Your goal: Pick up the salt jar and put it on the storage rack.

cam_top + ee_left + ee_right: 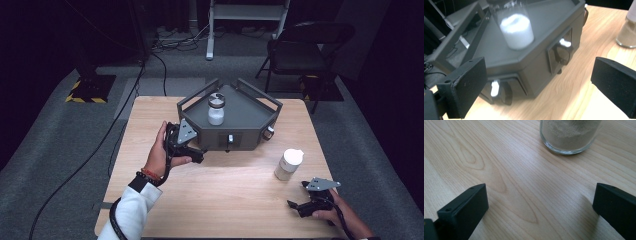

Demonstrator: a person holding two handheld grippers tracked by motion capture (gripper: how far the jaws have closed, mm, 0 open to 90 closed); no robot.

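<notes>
My right gripper [302, 204] rests low on the wooden table [225, 190] near its front right corner, jaws spread wide and holding nothing. Just beyond it, near the right edge, stands a glass jar of tan powder [289, 164] with a white lid; in the right gripper view its glass base [569, 135] sits straight ahead between the jaws. I judge it rigid, smooth, fairly slippery and breakable, moderately heavy with its fill, so I would grip the straight wall at mid-height, below the lid.

My left gripper [192, 151] hovers left of centre, jaws also wide apart and empty, close to the front face of a dark grey angular tray unit [245, 117] at the back middle of the table. White-tipped knobs [562, 51] sit on its front faces. On its deck stands a second glass jar of white powder [216, 109], equally hard and fragile; its lid looks dark.
</notes>
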